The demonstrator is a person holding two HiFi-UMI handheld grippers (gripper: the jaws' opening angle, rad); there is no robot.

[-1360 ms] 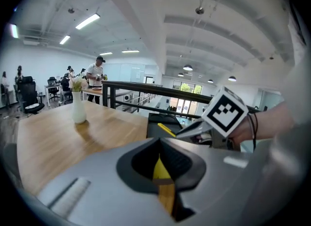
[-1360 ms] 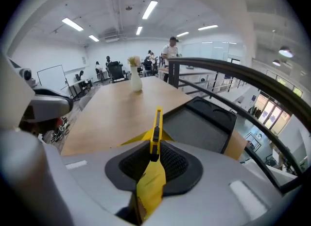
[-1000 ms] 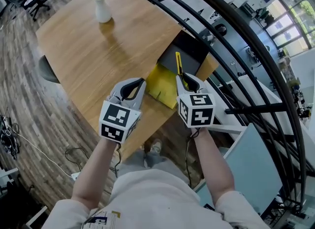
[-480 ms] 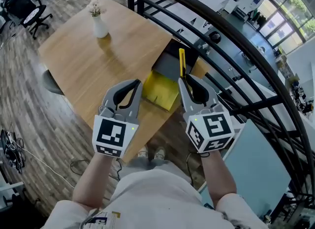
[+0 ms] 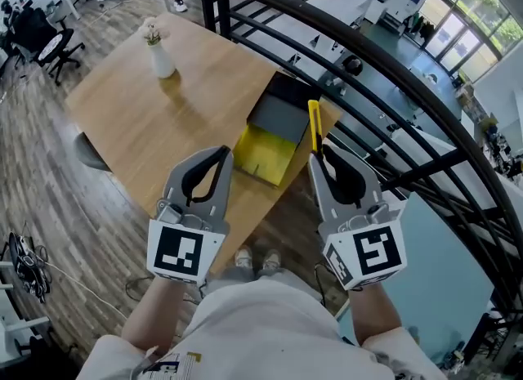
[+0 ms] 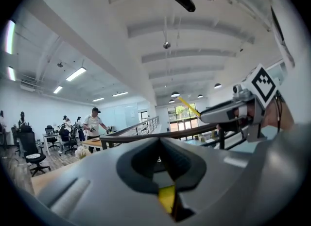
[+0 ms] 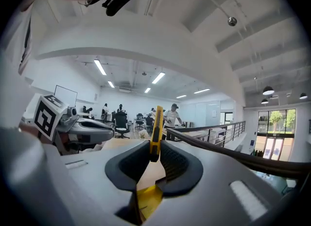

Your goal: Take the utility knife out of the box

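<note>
nearest to the person, the left gripper (image 5: 222,154) is hanging above the bench edge with its jaws closed tip to tip and nothing between them; beside it, the right gripper (image 5: 319,156) is clamping the utility knife (image 5: 314,123), its jaws narrow on the lower end of the yellow body; the knife is standing out beyond the jaw tips, up in the air and clear of the box (image 5: 279,114), so the taking out is looking done, as i am judging it; the knife is seeming light and stiff, with a slim smooth plastic body that could be turning or slipping between the pads, because the hold is sitting near one end; a hold nearer to the middle of the body, and away from the blade end, would be steadier; i cannot tell if the blade is pushed out; further away, the box is lying open on the bench (image 5: 163,117), its yellow flap (image 5: 263,154) folding toward the person; at the far side a white vase (image 5: 158,60) with flowers is standing, well apart; the dark railing (image 5: 368,68) is curving behind.
</note>
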